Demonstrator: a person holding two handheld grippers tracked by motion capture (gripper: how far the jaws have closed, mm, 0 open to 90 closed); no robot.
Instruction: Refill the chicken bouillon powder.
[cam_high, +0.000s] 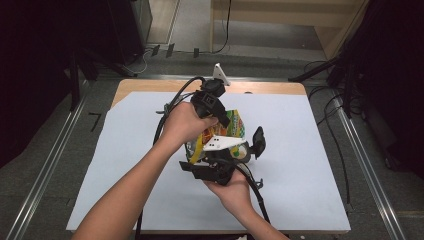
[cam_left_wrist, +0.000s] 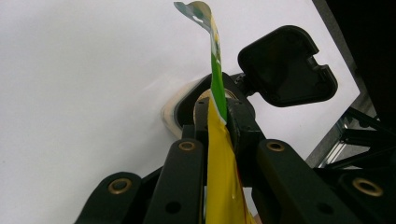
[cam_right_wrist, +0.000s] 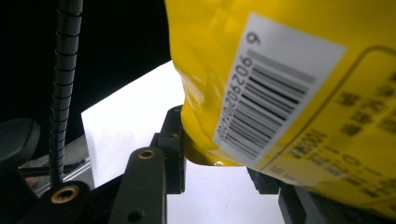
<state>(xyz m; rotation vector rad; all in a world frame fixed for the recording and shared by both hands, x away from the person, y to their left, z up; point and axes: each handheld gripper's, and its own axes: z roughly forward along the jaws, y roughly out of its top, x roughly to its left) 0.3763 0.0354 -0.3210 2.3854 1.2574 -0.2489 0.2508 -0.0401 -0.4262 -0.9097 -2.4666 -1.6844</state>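
White sheet (cam_high: 310, 165) covers the table; above its middle both grippers hold 1 yellow snack bag (cam_high: 231, 126) between them: thin printed film, light, soft, slick and easily torn or crushed, so best pinched at the flat sealed edges or corners, not the puffed body. Left gripper (cam_left_wrist: 218, 122), on the far side, has its jaws nearly together, clamped flat on the bag's thin edge strip. Right gripper (cam_right_wrist: 217, 164), on the near side, stands at a middling gap with its jaws pressing the bag's barcode end.
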